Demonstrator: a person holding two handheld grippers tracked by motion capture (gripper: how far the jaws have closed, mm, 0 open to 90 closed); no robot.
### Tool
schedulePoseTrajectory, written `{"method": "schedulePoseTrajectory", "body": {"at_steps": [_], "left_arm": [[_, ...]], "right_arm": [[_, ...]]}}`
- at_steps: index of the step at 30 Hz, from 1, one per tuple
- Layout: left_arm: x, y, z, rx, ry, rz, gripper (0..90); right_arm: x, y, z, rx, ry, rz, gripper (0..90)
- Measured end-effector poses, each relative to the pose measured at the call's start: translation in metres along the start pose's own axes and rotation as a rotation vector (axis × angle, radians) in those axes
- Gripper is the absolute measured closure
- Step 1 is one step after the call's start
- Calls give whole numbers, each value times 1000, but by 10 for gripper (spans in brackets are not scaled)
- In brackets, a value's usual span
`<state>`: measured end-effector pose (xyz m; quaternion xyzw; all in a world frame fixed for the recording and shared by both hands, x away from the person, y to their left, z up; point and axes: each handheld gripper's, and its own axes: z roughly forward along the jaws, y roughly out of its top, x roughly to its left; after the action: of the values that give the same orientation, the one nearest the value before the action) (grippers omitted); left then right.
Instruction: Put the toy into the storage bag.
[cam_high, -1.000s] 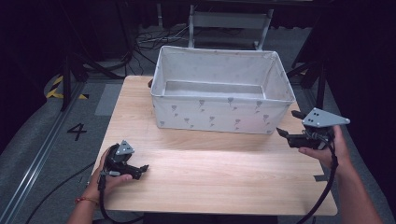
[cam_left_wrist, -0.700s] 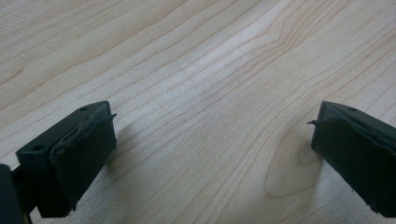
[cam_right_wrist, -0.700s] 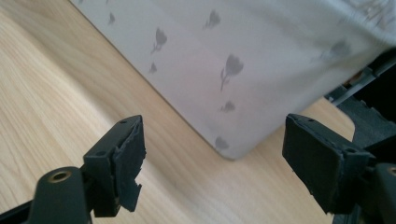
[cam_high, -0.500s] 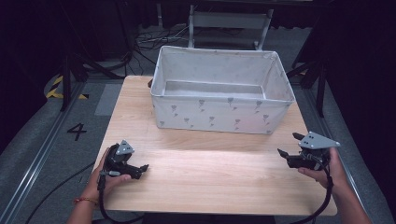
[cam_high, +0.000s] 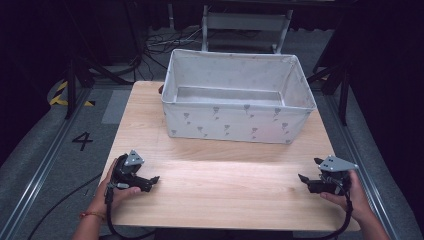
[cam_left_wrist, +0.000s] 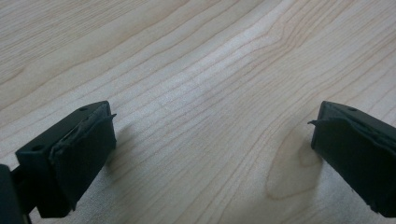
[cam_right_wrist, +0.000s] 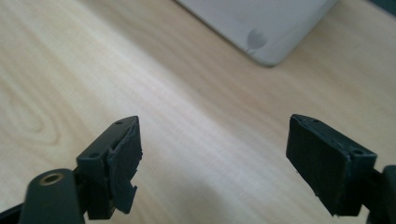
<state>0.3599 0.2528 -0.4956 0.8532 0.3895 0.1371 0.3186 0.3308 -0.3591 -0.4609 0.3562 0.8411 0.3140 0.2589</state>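
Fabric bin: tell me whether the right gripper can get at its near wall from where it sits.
Probably yes: the right gripper is open, and bare table lies between it and the bin.

Worktop and surroundings: light wood surface, one fabric bin, dark floor around it

The wooden worktop (cam_high: 220, 185) shows pale grain with a knot in the left gripper view. A white fabric bin (cam_high: 235, 117) with small grey printed motifs stands upright at the far half of the worktop, open at the top, its inside showing no contents from the high view; one lower corner of it appears at the top of the right gripper view (cam_right_wrist: 261, 28). Beyond it stands a grey metal frame (cam_high: 245, 22), with loose cables (cam_high: 165, 42) on the floor. Left of the worktop the floor carries a painted numeral 4 (cam_high: 82, 141) and a yellow-black striped marking (cam_high: 62, 95), beside a floor rail (cam_high: 40, 175)
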Motion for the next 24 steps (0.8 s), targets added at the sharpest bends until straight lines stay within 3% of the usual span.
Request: {"method": "schedulePoseTrajectory", "body": {"at_steps": [9,12,17,24], "left_arm": [[0,0,0,0,0,0,2],[0,0,0,0,-3,-6,2],[0,0,0,-1,-4,-7,2],[-2,-1,0,-1,9,-25,3]], "right_arm": [[4,-33,8,11,18,95,181],[3,-42,11,-15,49,157,184],[-1,-42,13,10,65,242,158],[-2,-42,14,18,60,252,141]]}}
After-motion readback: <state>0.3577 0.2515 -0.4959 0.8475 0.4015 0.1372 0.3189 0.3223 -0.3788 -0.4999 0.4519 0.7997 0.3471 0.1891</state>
